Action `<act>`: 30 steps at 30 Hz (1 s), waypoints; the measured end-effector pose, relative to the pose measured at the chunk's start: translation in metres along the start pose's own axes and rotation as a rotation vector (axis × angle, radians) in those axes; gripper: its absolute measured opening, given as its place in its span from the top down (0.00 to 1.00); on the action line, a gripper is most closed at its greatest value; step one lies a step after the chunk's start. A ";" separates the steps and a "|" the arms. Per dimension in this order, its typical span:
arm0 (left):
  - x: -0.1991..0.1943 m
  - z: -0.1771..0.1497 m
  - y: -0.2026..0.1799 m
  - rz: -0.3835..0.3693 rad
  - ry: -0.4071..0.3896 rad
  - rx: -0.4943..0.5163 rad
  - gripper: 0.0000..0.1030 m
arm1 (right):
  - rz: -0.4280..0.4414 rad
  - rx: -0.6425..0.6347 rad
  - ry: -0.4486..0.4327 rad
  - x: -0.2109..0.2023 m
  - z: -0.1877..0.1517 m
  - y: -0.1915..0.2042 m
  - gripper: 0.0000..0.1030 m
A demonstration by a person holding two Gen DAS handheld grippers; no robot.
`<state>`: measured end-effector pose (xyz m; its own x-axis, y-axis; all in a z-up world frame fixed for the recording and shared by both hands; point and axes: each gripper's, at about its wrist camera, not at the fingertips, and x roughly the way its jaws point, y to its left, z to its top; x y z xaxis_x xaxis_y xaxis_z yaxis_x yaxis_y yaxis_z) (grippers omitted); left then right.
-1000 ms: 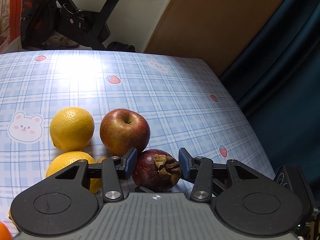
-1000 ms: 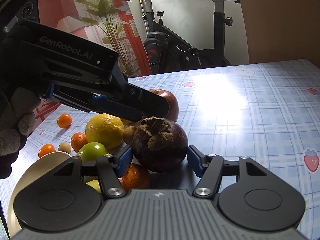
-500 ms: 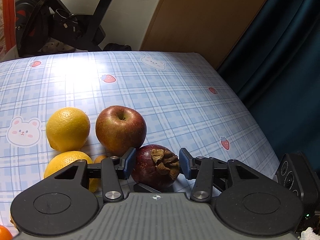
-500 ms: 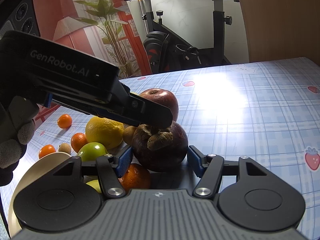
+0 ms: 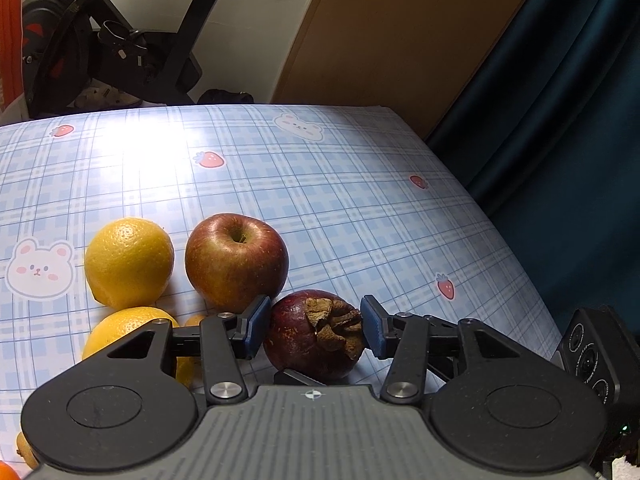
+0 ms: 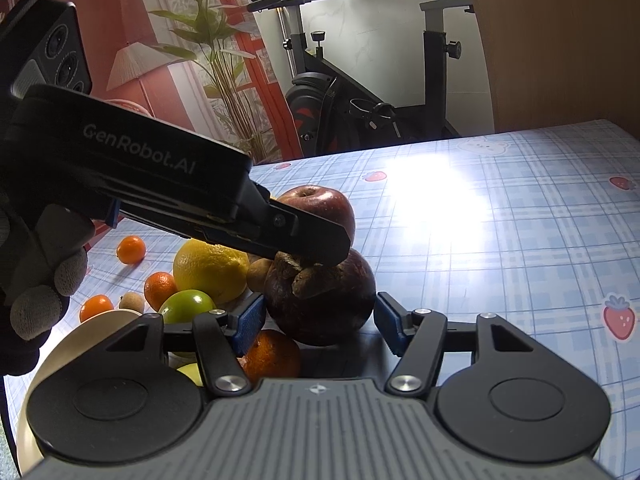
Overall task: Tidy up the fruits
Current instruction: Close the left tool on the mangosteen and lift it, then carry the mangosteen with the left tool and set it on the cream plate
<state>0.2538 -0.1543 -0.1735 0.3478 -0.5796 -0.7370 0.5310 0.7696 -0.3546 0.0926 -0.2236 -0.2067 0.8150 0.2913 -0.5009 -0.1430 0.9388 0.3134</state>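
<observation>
A: What is seen first, going by size?

B: A surface (image 5: 320,184) covered in blue checked cloth printed with bears and strawberries is seen, with an exercise bike (image 6: 360,92) and a potted plant (image 6: 216,52) behind its far edge. A cream plate (image 6: 100,324) is partly shown at the lower left of the right wrist view.

A: And the claws?

B: The left claw (image 5: 314,330) is set around a mangosteen (image 5: 298,340); its blue pads (image 5: 256,326) are placed at either side of the fruit, the left one touching or nearly so, the right one just beside the dry cap, so a firm grip cannot be told. The right claw (image 6: 316,322) is spread wide, its pads flanking the same mangosteen without clear contact. In the right wrist view the left claw is seen coming from the left, its tip laid over the fruit's top, held by a gloved hand (image 6: 44,280).

A: Where are the fruits?

B: The mangosteen is rested on the surface, just in front of a red apple (image 5: 236,260). A lemon (image 5: 128,262) is placed beside the apple, and a second yellow fruit (image 5: 120,328) nearer, partly hidden. A green apple (image 6: 186,304), an orange (image 6: 272,354), small tangerines (image 6: 131,249) and a small brown fruit (image 6: 131,302) are scattered to the left.
</observation>
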 end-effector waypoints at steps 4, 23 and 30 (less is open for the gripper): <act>-0.007 -0.003 -0.006 0.001 0.005 0.028 0.50 | -0.010 -0.010 0.002 -0.007 -0.001 0.006 0.40; -0.112 -0.039 0.036 0.002 -0.043 -0.001 0.50 | 0.055 -0.151 0.043 -0.019 0.003 0.108 0.40; -0.127 -0.061 0.070 0.036 -0.017 -0.047 0.50 | 0.099 -0.186 0.113 0.006 -0.012 0.140 0.40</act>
<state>0.1998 -0.0106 -0.1392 0.3794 -0.5558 -0.7397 0.4812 0.8014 -0.3553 0.0710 -0.0876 -0.1757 0.7254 0.3925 -0.5654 -0.3285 0.9193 0.2167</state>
